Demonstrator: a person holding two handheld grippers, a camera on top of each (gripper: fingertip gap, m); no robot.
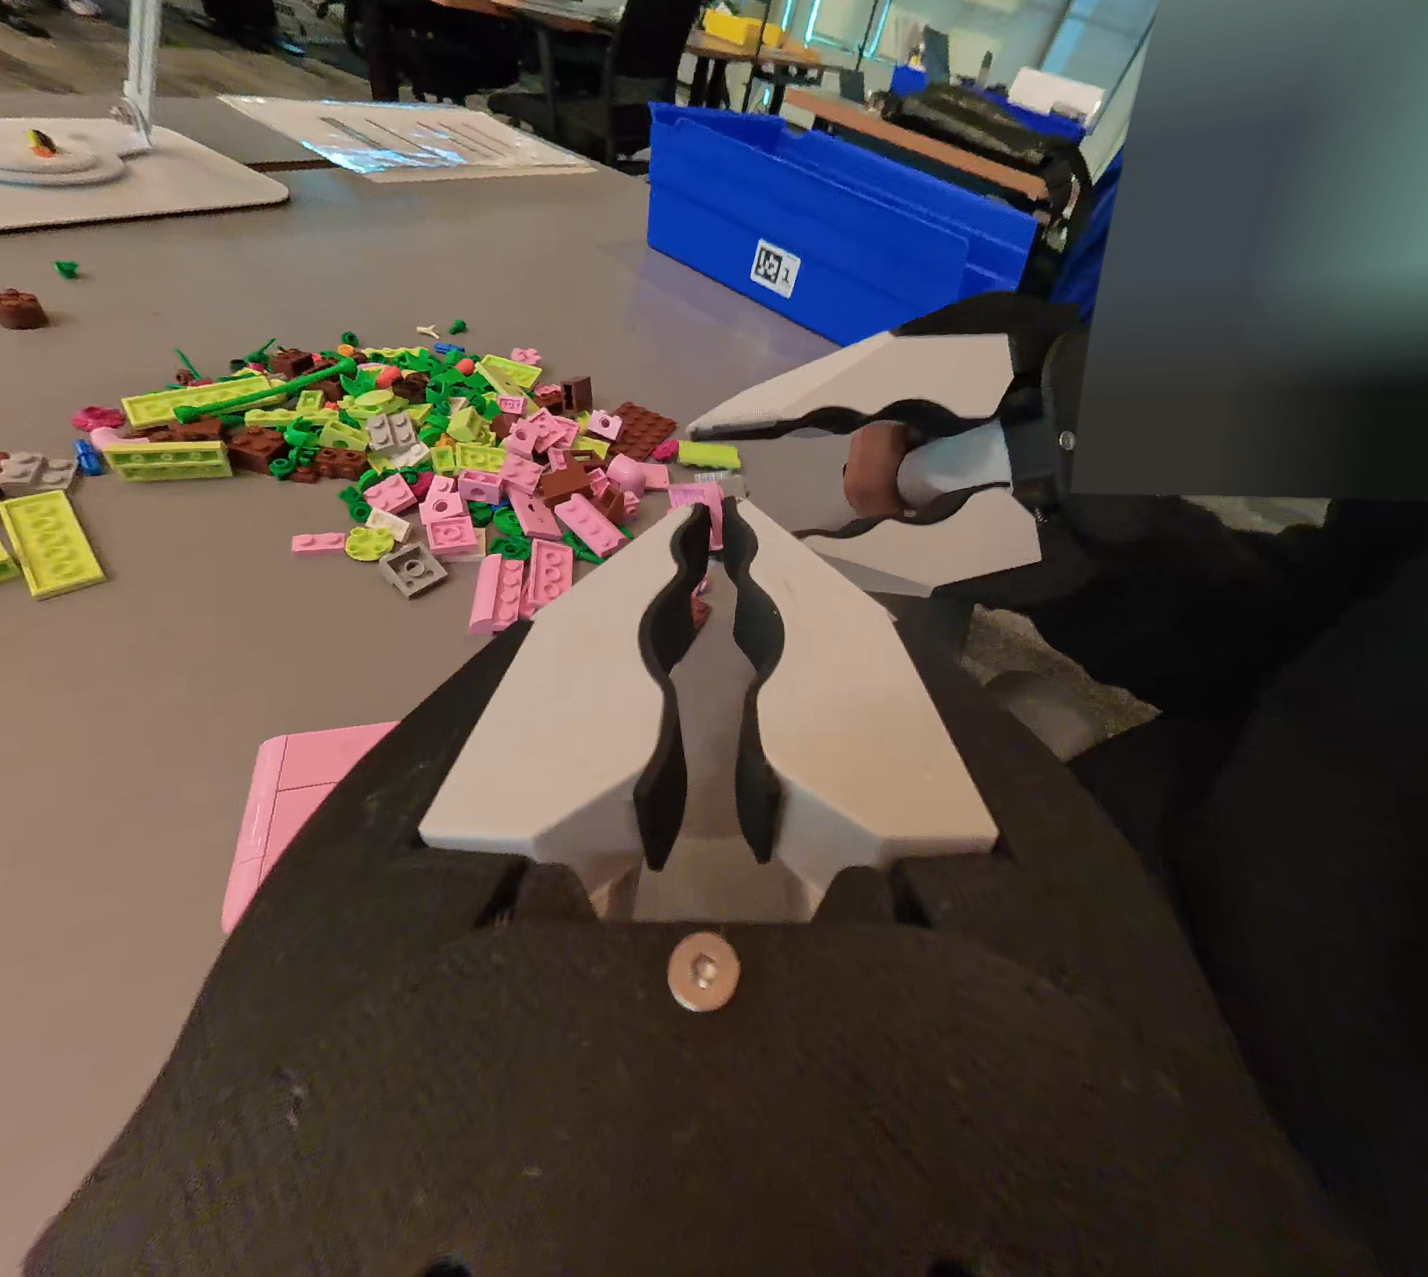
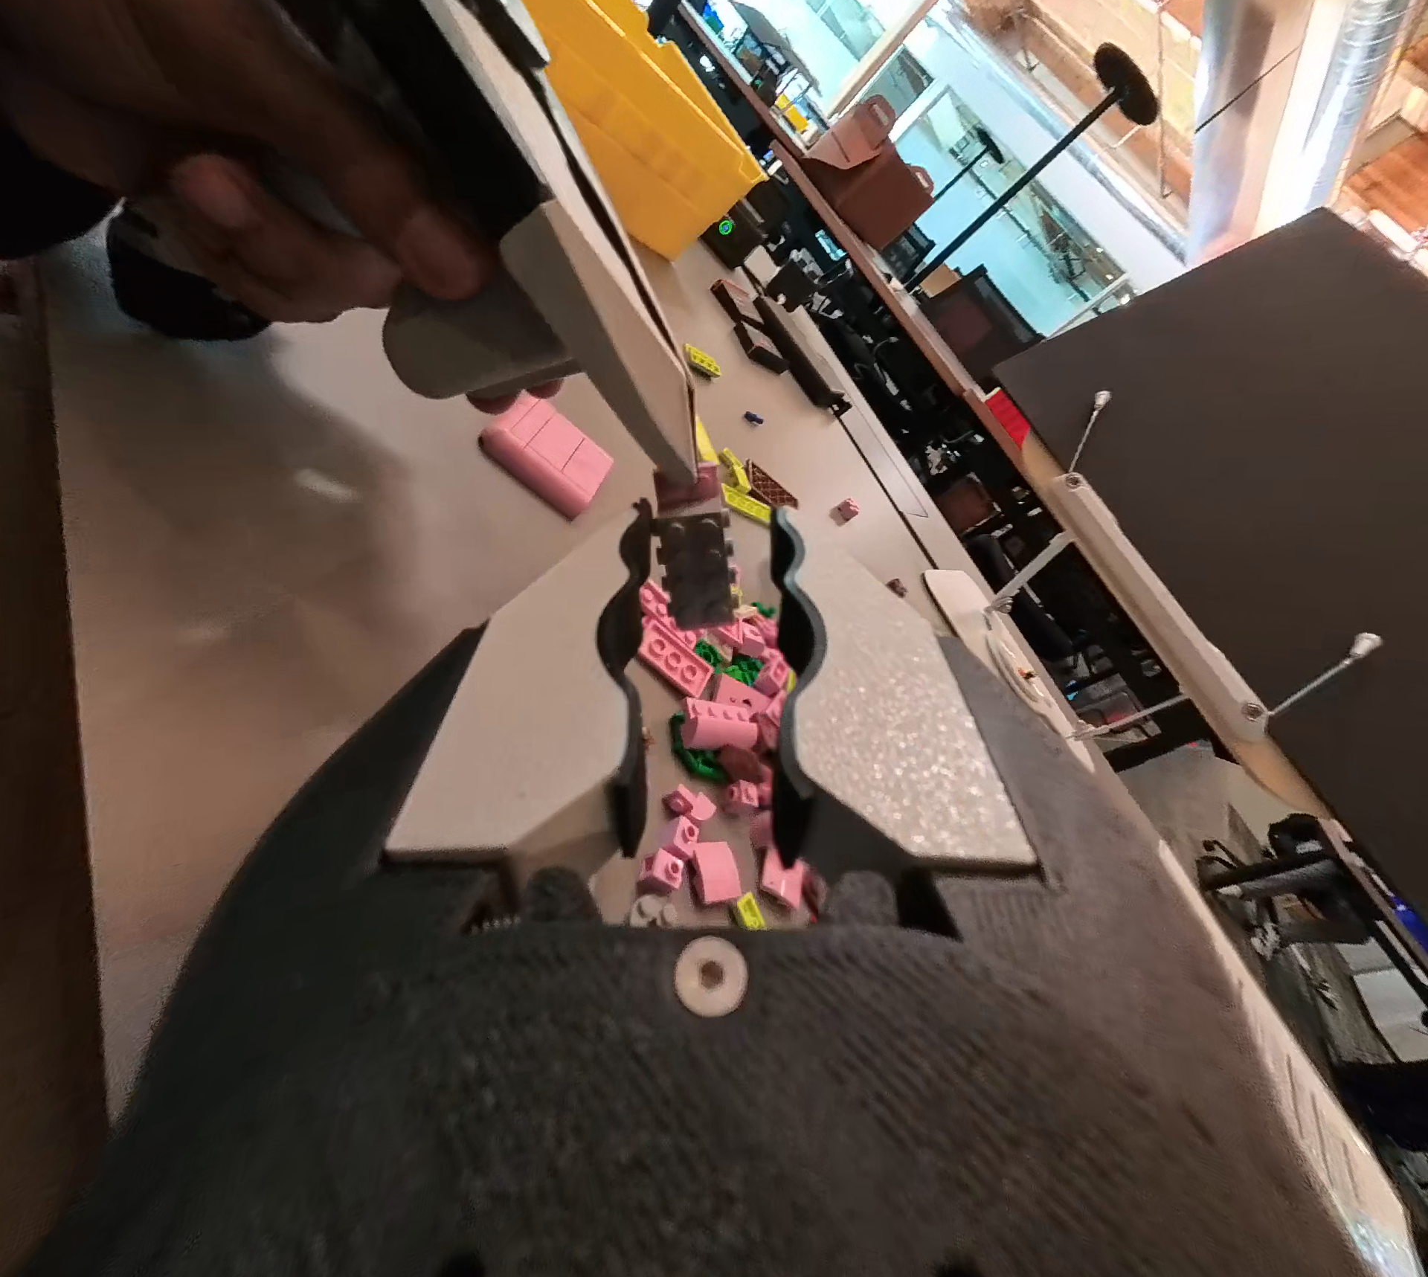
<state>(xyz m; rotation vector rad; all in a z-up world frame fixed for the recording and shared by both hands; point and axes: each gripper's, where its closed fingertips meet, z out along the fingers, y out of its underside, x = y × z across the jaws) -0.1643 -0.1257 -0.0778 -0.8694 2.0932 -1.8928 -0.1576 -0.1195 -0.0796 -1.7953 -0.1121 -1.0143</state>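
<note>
My left gripper (image 1: 715,512) is shut on a small pink brick piece (image 1: 698,494), pinched at the fingertips above the grey table (image 1: 386,699). In the right wrist view the left gripper (image 2: 680,467) comes in from the upper left, with the pink piece (image 2: 702,486) in its tips. A dark grey studded plate (image 2: 695,575) hangs joined to that pink piece. My right gripper (image 2: 711,521) is open around the grey plate, with a clear gap on its right side. In the left wrist view the right gripper (image 1: 746,479) stands with its jaws spread about the piece.
A pile of pink, lime, green and brown bricks (image 1: 386,452) lies on the table to the left. A flat pink block (image 1: 309,799) lies near me. A blue bin (image 1: 811,220) stands behind, a yellow bin (image 2: 618,81) farther off, and a white lamp base (image 1: 116,181) at far left. My left and right fingertips are right by each other.
</note>
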